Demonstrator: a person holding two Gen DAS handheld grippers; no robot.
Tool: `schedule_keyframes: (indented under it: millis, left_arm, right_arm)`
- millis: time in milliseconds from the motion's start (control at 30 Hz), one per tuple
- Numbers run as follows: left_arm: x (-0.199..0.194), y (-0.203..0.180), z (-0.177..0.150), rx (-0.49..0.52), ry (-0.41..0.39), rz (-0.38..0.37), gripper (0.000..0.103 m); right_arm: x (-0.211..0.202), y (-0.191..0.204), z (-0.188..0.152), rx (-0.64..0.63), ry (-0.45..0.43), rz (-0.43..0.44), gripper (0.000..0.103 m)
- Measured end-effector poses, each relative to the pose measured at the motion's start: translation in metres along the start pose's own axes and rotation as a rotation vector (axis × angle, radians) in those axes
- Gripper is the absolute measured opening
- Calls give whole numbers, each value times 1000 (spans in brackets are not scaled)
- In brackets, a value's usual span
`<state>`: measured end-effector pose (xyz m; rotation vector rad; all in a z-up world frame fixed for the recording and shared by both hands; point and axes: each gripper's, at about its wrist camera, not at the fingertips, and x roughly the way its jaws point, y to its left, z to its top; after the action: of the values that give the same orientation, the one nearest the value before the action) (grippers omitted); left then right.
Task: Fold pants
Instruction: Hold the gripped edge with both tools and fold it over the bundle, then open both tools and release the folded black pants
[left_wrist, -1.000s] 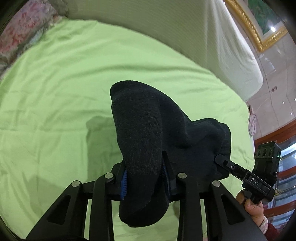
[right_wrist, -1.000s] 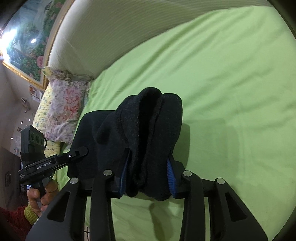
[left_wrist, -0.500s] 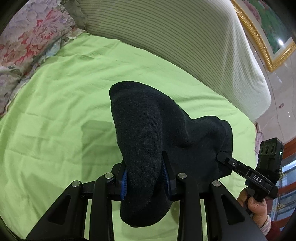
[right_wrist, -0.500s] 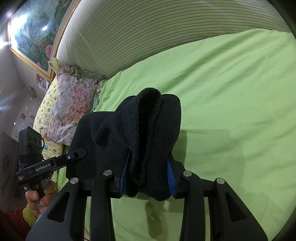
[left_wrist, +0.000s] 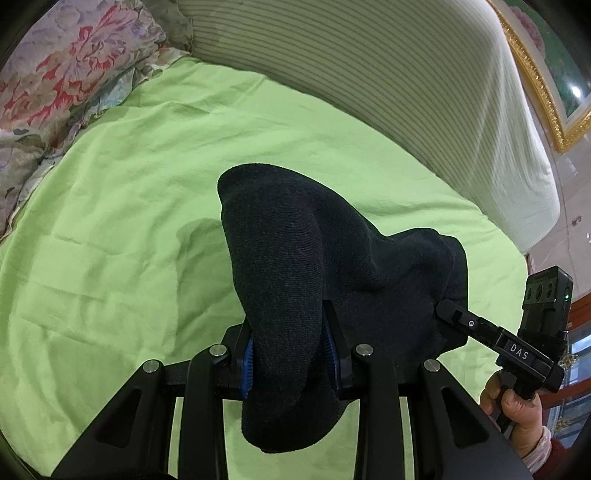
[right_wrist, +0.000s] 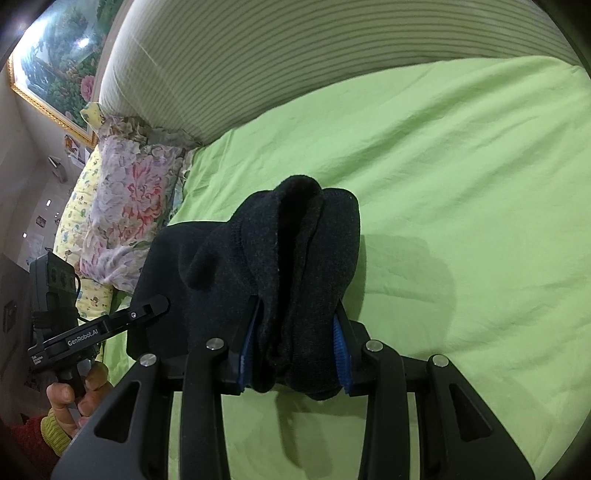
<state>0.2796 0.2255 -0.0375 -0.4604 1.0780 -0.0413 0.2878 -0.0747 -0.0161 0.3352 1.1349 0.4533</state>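
Note:
The black pants (left_wrist: 295, 266) hang bunched in the air above the green bed sheet (left_wrist: 122, 206). My left gripper (left_wrist: 288, 350) is shut on one thick fold of them, with cloth bulging past the blue pads. My right gripper (right_wrist: 293, 354) is shut on another bunched fold of the pants (right_wrist: 291, 258). The right gripper also shows in the left wrist view (left_wrist: 454, 314), touching the pants' far side. The left gripper shows in the right wrist view (right_wrist: 155, 306) at the pants' left edge. The cloth spans between both grippers, and its lower part is hidden.
A striped headboard cushion (left_wrist: 406, 92) runs along the back of the bed. Floral pillows (left_wrist: 62, 74) lie at the sheet's left side, also seen in the right wrist view (right_wrist: 125, 206). A gold-framed painting (right_wrist: 55, 62) hangs on the wall.
Both grippers have tilted up and moved toward the headboard with the pants still held. More of the pillows and striped cushion shows now.

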Motion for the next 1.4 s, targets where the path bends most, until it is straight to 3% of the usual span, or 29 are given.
schedule_keyframes:
  millis: [233,700,1133,1400]
  left_arm:
    - [13,8,-3,2,19,16,35]
    - [16,15,-8,28,8,108,66]
    - [-13,5,-26,30,-52,173,77]
    - [-25,-2,-42,34,-59,177,78]
  right_arm:
    - [8,-9,1,12,27,-14,42]
    - [11,-27,-3,-19,14,-86,66]
    - [-11,-4,-6,-100,-48,-118,82]
    - [-21,10,-14,-149,-61,-119,83]
